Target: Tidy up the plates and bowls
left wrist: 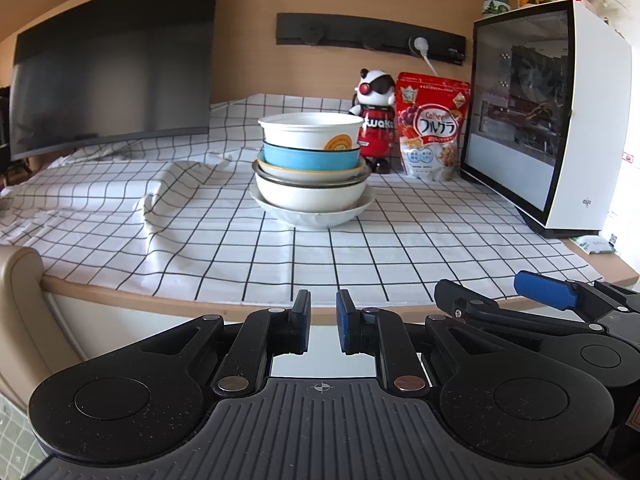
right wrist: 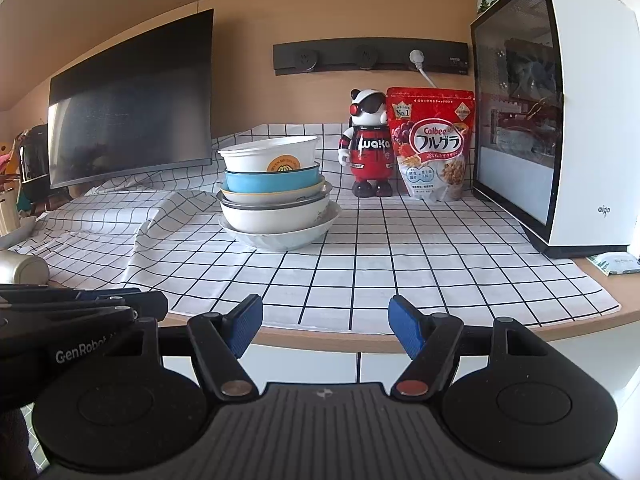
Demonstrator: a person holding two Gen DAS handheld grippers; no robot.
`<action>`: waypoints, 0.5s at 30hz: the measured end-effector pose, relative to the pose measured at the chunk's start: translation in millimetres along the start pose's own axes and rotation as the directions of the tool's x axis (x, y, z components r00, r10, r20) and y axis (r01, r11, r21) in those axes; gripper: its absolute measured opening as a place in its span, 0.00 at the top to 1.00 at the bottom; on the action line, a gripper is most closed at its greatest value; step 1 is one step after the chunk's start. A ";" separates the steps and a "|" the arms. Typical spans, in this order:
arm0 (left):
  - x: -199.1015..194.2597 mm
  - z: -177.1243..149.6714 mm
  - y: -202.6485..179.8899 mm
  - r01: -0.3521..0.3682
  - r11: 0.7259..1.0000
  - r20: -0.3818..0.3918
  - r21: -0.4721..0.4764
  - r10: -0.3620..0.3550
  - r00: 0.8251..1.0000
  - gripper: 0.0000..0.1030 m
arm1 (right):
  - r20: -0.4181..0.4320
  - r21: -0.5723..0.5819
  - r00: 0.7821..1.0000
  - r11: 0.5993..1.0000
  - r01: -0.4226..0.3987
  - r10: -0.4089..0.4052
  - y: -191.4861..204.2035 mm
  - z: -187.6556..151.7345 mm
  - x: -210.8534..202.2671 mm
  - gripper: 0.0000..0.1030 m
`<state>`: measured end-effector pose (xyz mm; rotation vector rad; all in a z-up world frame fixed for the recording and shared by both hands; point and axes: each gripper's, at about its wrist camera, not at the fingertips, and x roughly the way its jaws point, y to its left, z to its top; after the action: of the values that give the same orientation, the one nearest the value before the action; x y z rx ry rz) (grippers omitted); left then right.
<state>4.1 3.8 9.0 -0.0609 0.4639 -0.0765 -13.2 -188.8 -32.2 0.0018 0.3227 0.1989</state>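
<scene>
A stack of dishes stands mid-table on the checked cloth [left wrist: 360, 248]. From the top it holds a white paper bowl [left wrist: 310, 130] [right wrist: 268, 154], a blue bowl [left wrist: 310, 158] [right wrist: 272, 180], a cream bowl, a metal bowl and a white bowl [left wrist: 312, 198]. A shallow marbled plate [left wrist: 316, 218] [right wrist: 280, 238] lies underneath. My left gripper [left wrist: 323, 320] hangs in front of the table edge, well short of the stack, shut with nothing between its pads. My right gripper [right wrist: 326, 328] is beside it on the right, open and empty, and shows in the left wrist view too [left wrist: 500, 296].
A dark monitor [left wrist: 112, 64] stands at the back left. At the right are a white glass-sided computer case [left wrist: 552, 120], a red cereal bag [left wrist: 432, 128] and a red toy figure [left wrist: 376, 120]. The cloth has a raised fold [left wrist: 160, 192] left of the stack. A beige chair back [left wrist: 24, 300] is at the lower left.
</scene>
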 end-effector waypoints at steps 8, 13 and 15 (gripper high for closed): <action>0.8 -0.1 -3.0 0.003 1.000 -0.007 -0.001 -0.003 1.000 0.84 | -0.001 0.002 1.000 1.000 0.000 0.000 -2.1 -0.4 -0.7 0.32; 1.8 -0.1 -2.0 0.003 1.000 -0.010 -0.001 -0.003 1.000 0.84 | -0.002 0.003 1.000 1.000 0.000 0.000 -2.8 -0.6 -1.1 0.32; 2.8 -0.3 -1.2 0.003 1.000 -0.012 -0.002 -0.003 1.000 0.84 | -0.003 0.003 1.000 1.000 0.001 -0.001 -3.4 -0.8 -1.3 0.32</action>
<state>6.4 2.4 7.6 -0.0629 0.4763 -0.0796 -14.0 -192.4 -32.6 0.0044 0.3261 0.1979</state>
